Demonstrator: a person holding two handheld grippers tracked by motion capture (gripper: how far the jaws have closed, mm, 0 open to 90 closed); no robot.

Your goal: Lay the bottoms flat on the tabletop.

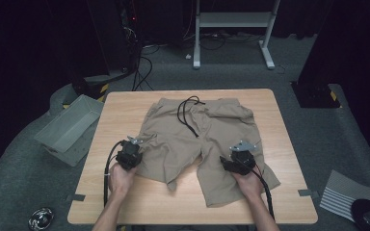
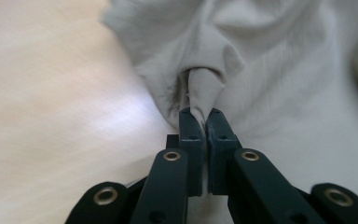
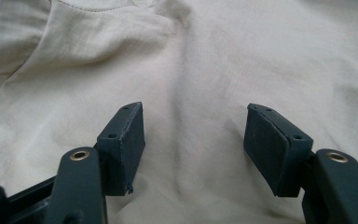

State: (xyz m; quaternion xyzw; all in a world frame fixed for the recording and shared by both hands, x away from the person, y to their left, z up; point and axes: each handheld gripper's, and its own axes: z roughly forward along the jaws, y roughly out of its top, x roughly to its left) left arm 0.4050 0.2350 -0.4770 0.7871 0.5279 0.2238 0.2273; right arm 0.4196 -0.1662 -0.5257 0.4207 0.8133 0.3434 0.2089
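Pinching the left edge of the shorts (image 1: 197,139) on the table (image 1: 125,202), the left gripper (image 2: 199,122) should be pulled outward gently — the right gripper (image 3: 193,140), open over the right leg, is still to be closed on cloth.

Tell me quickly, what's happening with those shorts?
Left tongs pinching a fold at the shorts' edge. Right tongs open over the fabric. Nothing in the way.

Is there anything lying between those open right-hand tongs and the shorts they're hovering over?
Nothing visible does. In the right gripper view the right tongs stand open directly over bare beige cloth of the shorts, with no other object between. The black drawstring lies farther up by the waistband. The left tongs already pinch a fold at the edge.
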